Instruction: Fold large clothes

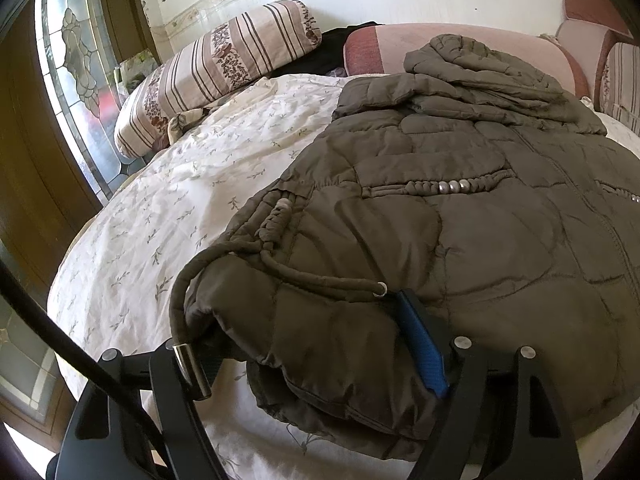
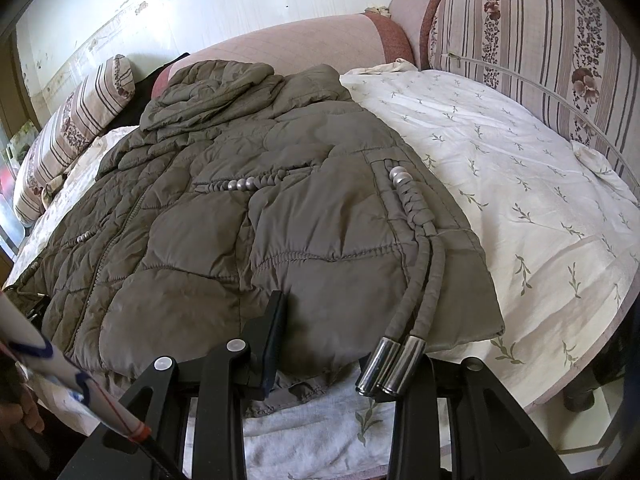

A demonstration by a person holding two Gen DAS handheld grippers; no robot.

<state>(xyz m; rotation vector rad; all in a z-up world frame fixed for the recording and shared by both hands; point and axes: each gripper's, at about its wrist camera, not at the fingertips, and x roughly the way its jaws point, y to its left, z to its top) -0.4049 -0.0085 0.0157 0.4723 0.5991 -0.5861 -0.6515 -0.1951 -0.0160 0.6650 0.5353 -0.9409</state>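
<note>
Cream bedsheet with small leaf sprigs (image 2: 520, 184) covers the bed, striped floral cushions (image 1: 216, 68) along the wall. On it lies an olive-brown quilted puffer jacket (image 2: 248, 216), spread flat. Both the left gripper (image 1: 316, 344) and right gripper (image 2: 340, 344) straddle its near hem, fingers spread wide.

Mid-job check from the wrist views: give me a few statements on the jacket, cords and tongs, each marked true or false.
1. The olive quilted puffer jacket lies on a floral white bedsheet. True.
2. The jacket is red. False: olive-brown.
3. Both tongs, left tongs and right tongs, sit at the jacket's near hem. True.
4. The metal-tipped drawstring cords are tied in a knot. False: they lie loose, side by side.
5. The striped floral bolster pillow rests on the jacket. False: it lies apart.
</note>
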